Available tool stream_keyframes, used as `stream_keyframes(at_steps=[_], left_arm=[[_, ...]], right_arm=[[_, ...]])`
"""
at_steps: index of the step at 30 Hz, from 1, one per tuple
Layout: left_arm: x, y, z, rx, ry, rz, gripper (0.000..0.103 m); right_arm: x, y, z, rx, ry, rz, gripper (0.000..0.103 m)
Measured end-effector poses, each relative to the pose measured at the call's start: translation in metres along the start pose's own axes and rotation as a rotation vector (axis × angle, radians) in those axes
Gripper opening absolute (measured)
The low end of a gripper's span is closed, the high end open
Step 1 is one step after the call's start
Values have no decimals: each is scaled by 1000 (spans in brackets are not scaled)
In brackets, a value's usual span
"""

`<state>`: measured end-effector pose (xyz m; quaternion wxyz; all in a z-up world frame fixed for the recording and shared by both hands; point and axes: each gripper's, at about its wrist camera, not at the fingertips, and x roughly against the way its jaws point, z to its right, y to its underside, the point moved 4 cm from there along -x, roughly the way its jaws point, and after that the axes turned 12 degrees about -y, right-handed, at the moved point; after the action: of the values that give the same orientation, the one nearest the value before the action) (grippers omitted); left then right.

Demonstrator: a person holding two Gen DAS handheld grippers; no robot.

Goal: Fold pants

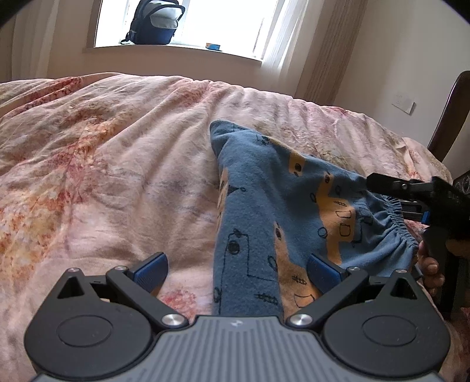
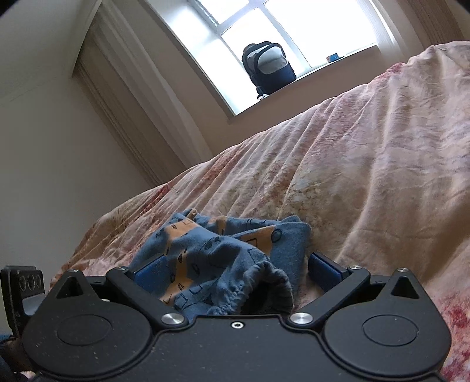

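Blue pants [image 1: 264, 205] with orange patches and black doodles lie on the pink floral bedspread [image 1: 117, 161]. One leg runs toward me between my left gripper's [image 1: 238, 270] open fingers. My right gripper [image 1: 382, 183] reaches in from the right at the elastic waistband [image 1: 399, 226]. In the right wrist view, the right gripper [image 2: 235, 271] is open, with the bunched waistband [image 2: 249, 282] of the pants [image 2: 223, 249] lying between its blue pads.
The bedspread [image 2: 367, 176] is wrinkled and fills most of both views. A dark backpack [image 1: 155, 23] and a small blue box [image 1: 213, 46] sit on the windowsill behind the bed. A dark wooden headboard [image 1: 452, 117] stands at the right.
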<state>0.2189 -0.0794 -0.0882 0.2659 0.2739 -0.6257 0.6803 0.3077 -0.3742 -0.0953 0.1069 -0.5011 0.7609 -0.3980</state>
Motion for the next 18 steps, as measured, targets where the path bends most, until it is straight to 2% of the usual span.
stream_keyframes(at_steps=[2, 5, 7, 8, 10, 12, 13, 16, 18], left_arm=[[4, -1, -1, 26, 5, -3, 103], [10, -3, -5, 73, 49, -6, 102], [14, -4, -12, 138, 84, 0, 98], [15, -4, -15, 167, 94, -1, 95], [17, -4, -21, 215, 112, 0, 86], [19, -5, -24, 234, 115, 2, 76], [19, -5, -25, 235, 114, 3, 73], [21, -6, -21, 220, 118, -2, 56], [22, -6, -16, 189, 120, -10, 41]], right_arm=[[2, 0, 0, 1, 10, 8, 94], [5, 1, 2, -8, 23, 21, 79], [8, 1, 5, -22, 34, 32, 63], [10, 1, 7, -33, 38, 39, 59], [13, 2, 10, -56, 42, 52, 49], [14, 2, 11, -65, 42, 56, 44], [14, 2, 11, -62, 45, 54, 41], [11, 2, 7, -38, 66, 44, 37], [10, 3, 4, -22, 82, 42, 35]])
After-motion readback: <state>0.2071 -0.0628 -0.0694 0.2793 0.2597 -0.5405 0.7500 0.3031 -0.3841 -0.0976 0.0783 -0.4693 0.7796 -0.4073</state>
